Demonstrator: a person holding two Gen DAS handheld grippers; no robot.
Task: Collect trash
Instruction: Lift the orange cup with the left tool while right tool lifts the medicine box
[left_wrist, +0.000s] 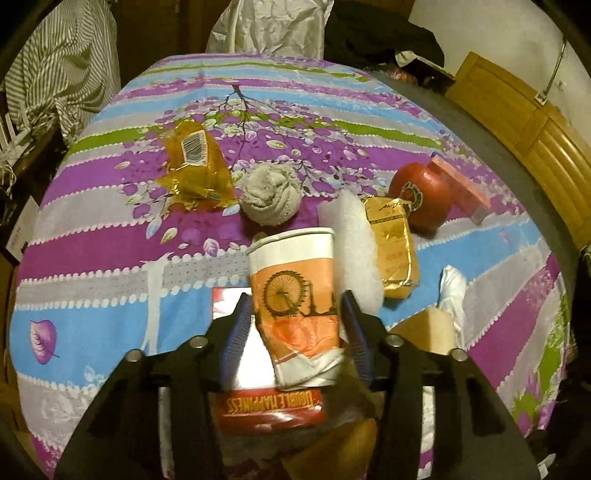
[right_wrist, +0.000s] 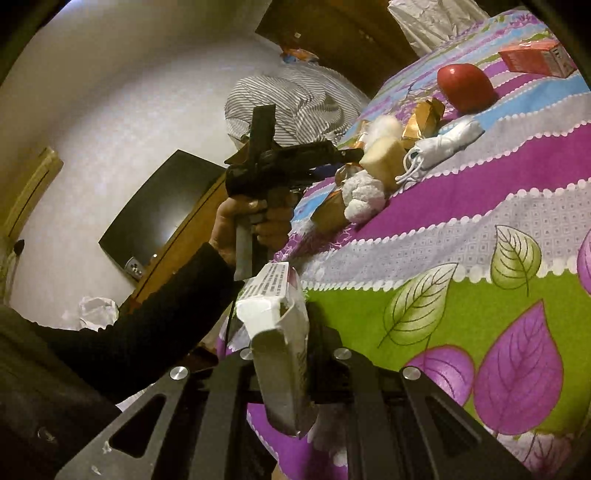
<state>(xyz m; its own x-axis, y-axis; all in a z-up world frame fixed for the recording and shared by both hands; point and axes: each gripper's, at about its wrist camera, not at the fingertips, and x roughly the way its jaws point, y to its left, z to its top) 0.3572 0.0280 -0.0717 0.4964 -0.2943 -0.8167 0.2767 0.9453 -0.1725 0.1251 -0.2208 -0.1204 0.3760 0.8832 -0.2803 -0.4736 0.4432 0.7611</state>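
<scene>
Left wrist view: the blue-padded fingers (left_wrist: 236, 332) of the left gripper (left_wrist: 295, 332) stand partly apart on either side of a crumpled orange-and-white paper cup (left_wrist: 299, 306), seemingly touching it, its long axis running straight ahead, rim farthest away. The cup lies over a red cigarette carton (left_wrist: 269, 406) on the purple floral bedspread (left_wrist: 110, 229). The right gripper (right_wrist: 284, 354), held off the bed's edge, pinches a white torn carton (right_wrist: 277, 325), so the left is nearer the remaining litter.

A bedroom at home. A bed (left_wrist: 110, 229) with a flowered, striped sheet fills the view (wooden headboard (left_wrist: 517, 122) behind). A flat television (right_wrist: 159, 206) hangs on the wall.
</scene>
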